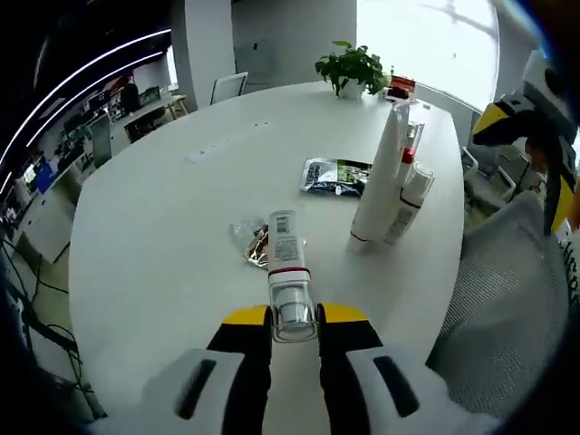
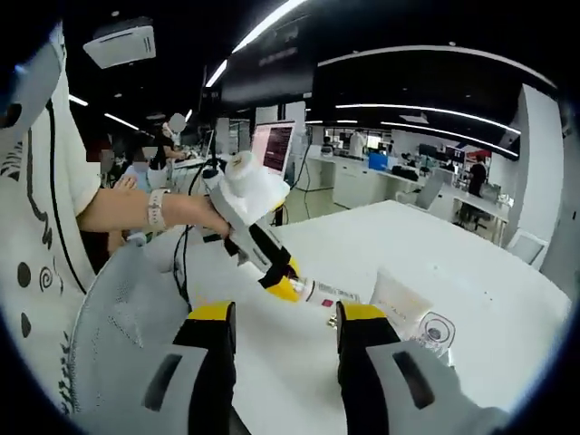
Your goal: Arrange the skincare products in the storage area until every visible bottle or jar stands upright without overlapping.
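Note:
My left gripper [image 1: 294, 317] is shut on a small tube [image 1: 285, 249] with a white label, a red band and a clear cap; the tube lies along the jaws, low over the white table [image 1: 163, 254]. In the right gripper view a hand holds that gripper [image 2: 283, 285] with the tube [image 2: 328, 293] lying flat. A tall white bottle [image 1: 381, 177] stands upright, and a smaller white bottle [image 1: 410, 199] with a red band leans against it. My right gripper [image 2: 287, 317] is open with nothing between its jaws; it also hangs at the table's right side [image 1: 512, 118].
A crinkled clear wrapper [image 1: 246, 241] lies beside the tube and a dark sachet pack [image 1: 335, 175] lies further out. A potted plant [image 1: 352, 68] stands at the far edge. A grey mesh chair [image 1: 507, 290] sits by the table's right side. The two white bottles [image 2: 399, 304] stand right of my right jaws.

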`<control>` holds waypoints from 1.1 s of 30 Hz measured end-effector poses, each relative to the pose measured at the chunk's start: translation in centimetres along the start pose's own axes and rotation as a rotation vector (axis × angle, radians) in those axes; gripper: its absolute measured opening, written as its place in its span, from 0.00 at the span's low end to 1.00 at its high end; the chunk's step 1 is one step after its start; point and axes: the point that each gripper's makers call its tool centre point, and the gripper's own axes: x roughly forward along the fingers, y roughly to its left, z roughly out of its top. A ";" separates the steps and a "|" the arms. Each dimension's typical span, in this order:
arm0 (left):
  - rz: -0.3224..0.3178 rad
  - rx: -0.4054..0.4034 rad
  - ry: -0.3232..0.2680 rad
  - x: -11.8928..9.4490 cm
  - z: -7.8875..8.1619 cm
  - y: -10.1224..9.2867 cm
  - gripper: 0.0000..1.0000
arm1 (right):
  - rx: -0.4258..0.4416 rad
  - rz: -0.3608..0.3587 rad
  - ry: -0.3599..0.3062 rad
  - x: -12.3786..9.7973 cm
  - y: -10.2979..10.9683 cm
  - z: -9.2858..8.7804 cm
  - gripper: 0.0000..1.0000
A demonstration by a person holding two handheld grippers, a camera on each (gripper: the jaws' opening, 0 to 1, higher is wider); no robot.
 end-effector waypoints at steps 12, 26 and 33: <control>-0.102 0.067 0.117 -1.2 -1.3 -2.7 0.14 | -0.118 0.000 0.101 2.8 0.8 -3.2 0.43; -0.204 0.158 0.194 -2.0 -1.9 -5.8 0.14 | -0.347 0.007 0.242 4.9 0.6 -6.2 0.41; -0.248 0.212 0.223 -2.5 -2.0 -7.7 0.14 | -0.404 0.036 0.286 5.6 0.9 -7.9 0.40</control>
